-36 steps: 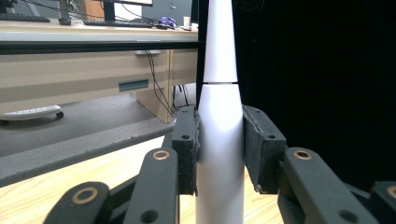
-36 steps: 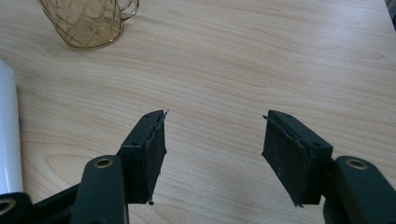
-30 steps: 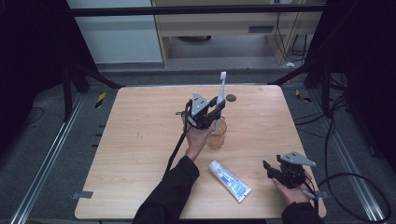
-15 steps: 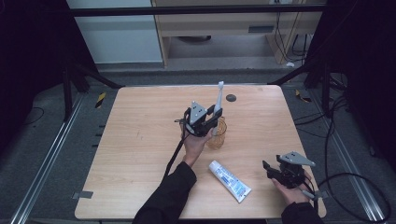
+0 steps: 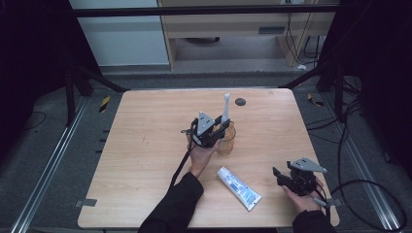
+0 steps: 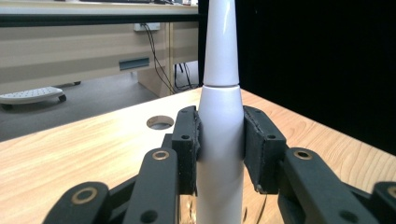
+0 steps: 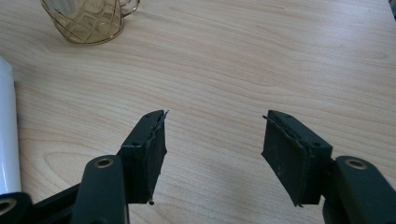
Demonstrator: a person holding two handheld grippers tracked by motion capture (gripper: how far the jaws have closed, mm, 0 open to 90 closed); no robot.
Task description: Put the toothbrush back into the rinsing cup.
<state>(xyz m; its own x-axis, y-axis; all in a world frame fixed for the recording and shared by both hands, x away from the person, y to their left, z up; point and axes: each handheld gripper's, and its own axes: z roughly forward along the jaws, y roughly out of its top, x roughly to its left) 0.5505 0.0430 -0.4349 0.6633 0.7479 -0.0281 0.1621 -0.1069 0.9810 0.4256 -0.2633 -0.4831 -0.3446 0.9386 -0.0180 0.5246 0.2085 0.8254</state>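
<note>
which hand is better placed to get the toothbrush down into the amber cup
Left. The left gripper is shut on the white toothbrush, holding it upright right over the amber cup. The right gripper rests open and empty near the table's front edge, beyond the toothpaste tube.

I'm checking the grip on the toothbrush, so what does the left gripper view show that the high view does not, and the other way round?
Left gripper view: the pads pressing both sides of the upright white toothbrush, close up.

High view: the amber glass cup under the toothbrush, the toothpaste tube lying flat on the table, and the right gripper near the table's corner, apart from them.

Both: the toothbrush held by the left gripper, the wooden table and its round hole.
</note>
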